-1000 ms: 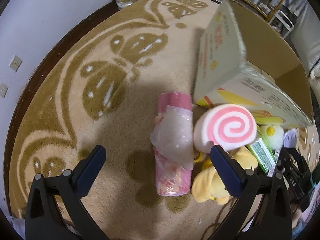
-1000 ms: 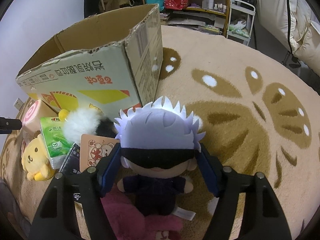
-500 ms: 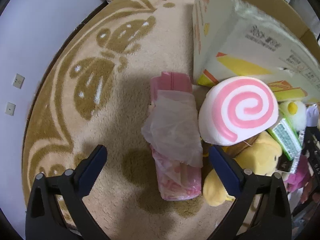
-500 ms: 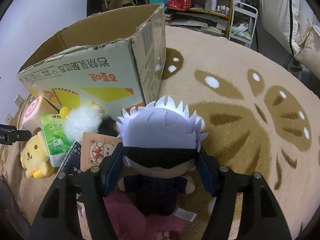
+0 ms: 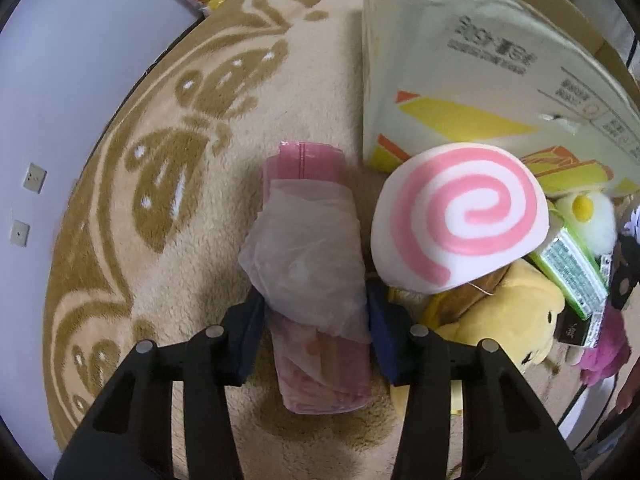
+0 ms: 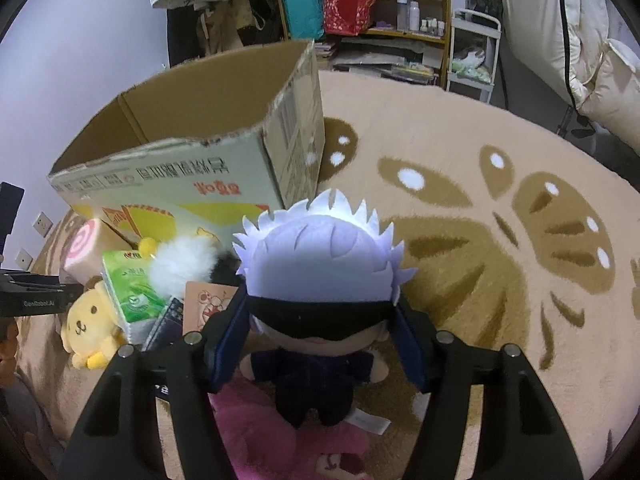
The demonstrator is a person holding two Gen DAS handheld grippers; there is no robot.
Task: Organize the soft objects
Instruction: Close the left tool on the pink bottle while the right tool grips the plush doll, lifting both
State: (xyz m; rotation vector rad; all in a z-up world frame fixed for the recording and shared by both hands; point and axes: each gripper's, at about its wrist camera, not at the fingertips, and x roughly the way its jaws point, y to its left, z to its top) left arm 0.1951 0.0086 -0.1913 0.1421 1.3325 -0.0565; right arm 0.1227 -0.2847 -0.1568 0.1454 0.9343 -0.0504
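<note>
My left gripper [image 5: 316,316] is shut on a pink roll wrapped in clear plastic [image 5: 312,264] that lies on the rug. Right of it sit a pink-swirl cushion [image 5: 460,216], a yellow dog plush [image 5: 508,316] and a green tissue pack [image 5: 572,264]. My right gripper [image 6: 320,320] is shut on the head of a white-haired, blindfolded doll [image 6: 320,276] and holds it upright above a pink plush [image 6: 264,432]. The open cardboard box [image 6: 192,172] stands behind the pile and also shows in the left wrist view [image 5: 480,60].
A beige rug with brown butterfly patterns [image 6: 500,240] covers the floor. Shelves with clutter [image 6: 360,12] stand at the back, bedding [image 6: 580,40] at far right. A white fluffy toy [image 6: 180,268] and a printed card [image 6: 208,300] lie by the box. The wall [image 5: 60,80] bounds the left.
My left gripper moved forward and closed on the pink roll. My right gripper lifted the doll slightly, still holding it.
</note>
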